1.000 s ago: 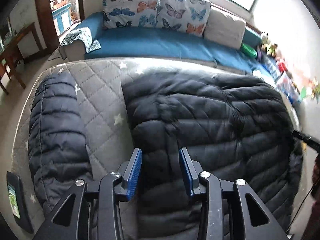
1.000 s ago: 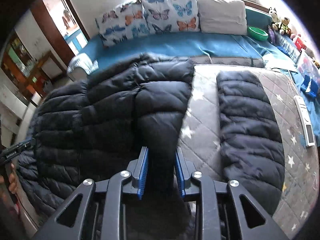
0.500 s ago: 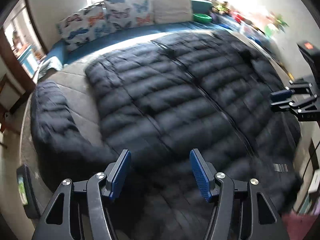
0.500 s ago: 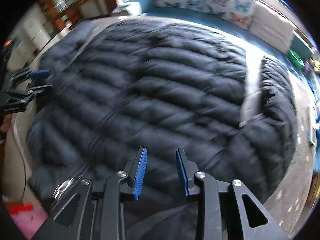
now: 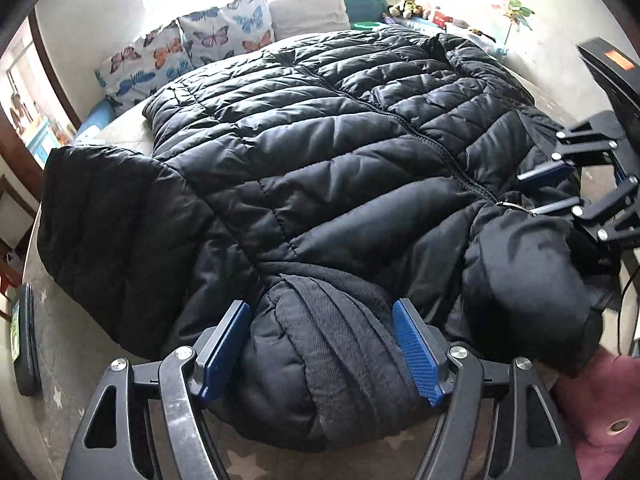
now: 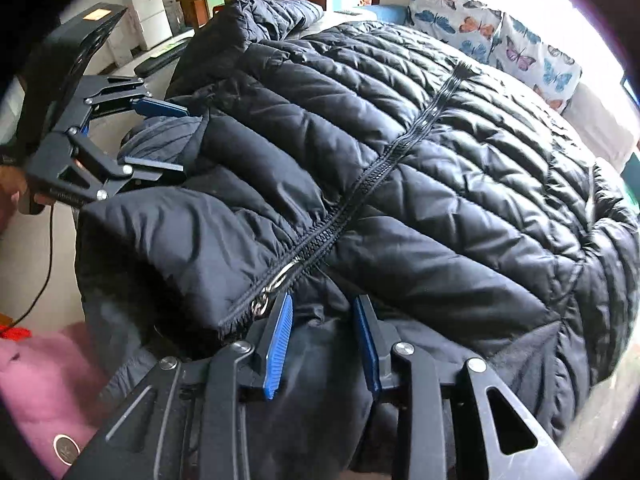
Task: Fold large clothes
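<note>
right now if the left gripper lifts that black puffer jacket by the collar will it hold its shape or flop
Probably flops: the black puffer jacket is soft quilted padding, already creased and bulging between the open left hand-held gripper pads. Likely light for its bulk, being puffy. The shiny shell looks slippery, so a shallow pinch may slide off.

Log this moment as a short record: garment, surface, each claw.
garment: black puffer jacket, spread out, front up, zipper closed
surface: grey star-print quilt
left claw: open, jaws just widening, astride a bunched jacket end
right claw: open, jaws just widening, jacket fabric between them, beside the zipper pull
</note>
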{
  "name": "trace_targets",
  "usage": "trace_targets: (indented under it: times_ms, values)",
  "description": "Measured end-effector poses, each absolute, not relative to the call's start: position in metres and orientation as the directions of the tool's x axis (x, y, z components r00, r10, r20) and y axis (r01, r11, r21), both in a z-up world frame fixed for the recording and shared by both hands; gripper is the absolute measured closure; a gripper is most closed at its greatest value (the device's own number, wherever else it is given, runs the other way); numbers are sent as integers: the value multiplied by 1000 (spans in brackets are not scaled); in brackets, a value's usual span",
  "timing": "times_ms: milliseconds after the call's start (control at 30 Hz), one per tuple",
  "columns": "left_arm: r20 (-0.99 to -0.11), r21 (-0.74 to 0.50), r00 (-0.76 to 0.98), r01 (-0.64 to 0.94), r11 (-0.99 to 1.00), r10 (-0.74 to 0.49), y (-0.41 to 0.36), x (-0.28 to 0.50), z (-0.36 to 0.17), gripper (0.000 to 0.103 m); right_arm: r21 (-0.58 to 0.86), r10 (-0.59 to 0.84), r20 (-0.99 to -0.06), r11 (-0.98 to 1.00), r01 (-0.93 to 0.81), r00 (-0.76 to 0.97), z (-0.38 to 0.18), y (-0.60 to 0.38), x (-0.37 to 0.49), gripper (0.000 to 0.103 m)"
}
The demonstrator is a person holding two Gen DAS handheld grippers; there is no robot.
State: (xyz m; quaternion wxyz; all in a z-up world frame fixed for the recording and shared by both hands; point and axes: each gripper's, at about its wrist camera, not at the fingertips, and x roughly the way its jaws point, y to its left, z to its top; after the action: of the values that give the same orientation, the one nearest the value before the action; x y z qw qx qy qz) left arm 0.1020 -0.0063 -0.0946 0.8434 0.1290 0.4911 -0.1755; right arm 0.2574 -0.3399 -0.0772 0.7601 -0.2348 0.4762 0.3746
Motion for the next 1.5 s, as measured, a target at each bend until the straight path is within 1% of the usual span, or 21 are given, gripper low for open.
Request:
trace_targets:
  times_ms: [67,167,267,400,533,600,700,900,1000,1067,1167,1267,1333,1400,1500]
  values:
    - [-878,14,443,407,913,-184,-4,108,-80,25,29,356,-902,619,-785,246,-69,-348,260,66]
    - [-858,-16,468,389,921,-213,-1,117,-51,25,82,378,-898,645,-760,224,-56,-362,268,65]
    - [-839,-79,477,369,926,-262,-4,126,-30,25,94,387,-885,694,-714,260,-43,-382,283,64]
    - [-827,-153,460,369,917,-323,-20,144,-16,25,129,384,-861,800,-587,334,-27,-436,323,58]
    - [-833,-212,408,389,896,-374,-46,165,-20,25,204,380,-834,886,-416,399,-20,-496,377,51]
    - [-843,-219,377,411,885,-384,-64,174,-27,25,282,396,-819,908,-311,416,-21,-535,407,50]
    - [-859,-221,336,439,871,-387,-90,184,-40,25,365,417,-799,909,-200,433,-28,-576,444,50]
    - [-879,-272,212,514,813,-428,-127,184,-74,25,442,416,-790,896,-53,451,-54,-631,504,50]
    - [-888,-244,199,557,794,-414,-137,174,-84,25,519,465,-766,855,1,444,-68,-647,527,50]
    - [-895,-214,201,588,780,-398,-142,168,-87,24,563,510,-750,826,2,421,-78,-651,541,50]
    - [-901,-182,207,617,765,-381,-148,163,-89,22,573,507,-744,819,26,436,-89,-659,558,50]
    - [-902,-183,201,624,760,-382,-150,162,-92,20,603,530,-728,796,41,435,-99,-665,576,49]
    - [-899,-181,203,634,752,-387,-151,161,-95,17,645,572,-694,763,25,438,-102,-667,587,49]
    - [-899,-166,210,649,743,-384,-152,158,-96,11,678,607,-668,735,15,429,-104,-666,597,49]
    - [-901,-127,228,677,725,-370,-156,153,-97,8,714,652,-637,700,-4,412,-106,-663,613,49]
